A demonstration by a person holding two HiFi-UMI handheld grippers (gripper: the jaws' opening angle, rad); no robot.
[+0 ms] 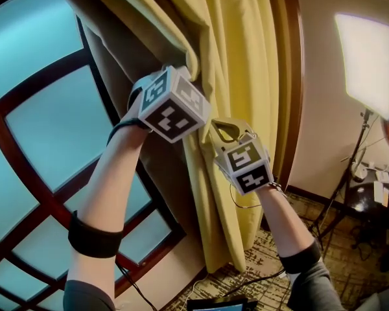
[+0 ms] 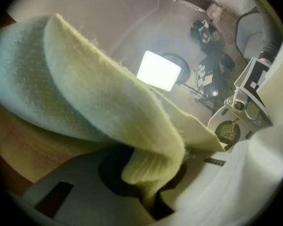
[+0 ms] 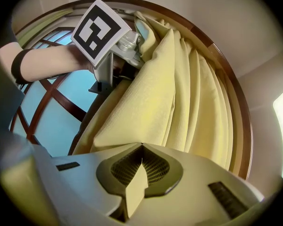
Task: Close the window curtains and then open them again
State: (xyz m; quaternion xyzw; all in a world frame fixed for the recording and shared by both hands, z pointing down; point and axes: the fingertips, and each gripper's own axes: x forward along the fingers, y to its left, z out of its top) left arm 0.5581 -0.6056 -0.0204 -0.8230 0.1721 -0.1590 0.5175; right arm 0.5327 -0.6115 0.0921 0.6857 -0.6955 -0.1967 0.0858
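Yellow curtain [image 1: 246, 57] — pinched by left gripper [image 1: 192, 71], right gripper [image 1: 224, 129]

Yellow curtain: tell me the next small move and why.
Probably draw both grippers together toward the left of the head view, across the window. The left gripper and right gripper are each shut on the edge of the yellow curtain, which hangs bunched at the window's right side, leaving most of the panes uncovered.

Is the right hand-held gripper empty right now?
No, the right hand-held gripper has its jaws shut on a pinched fold of the yellow fabric curtain.
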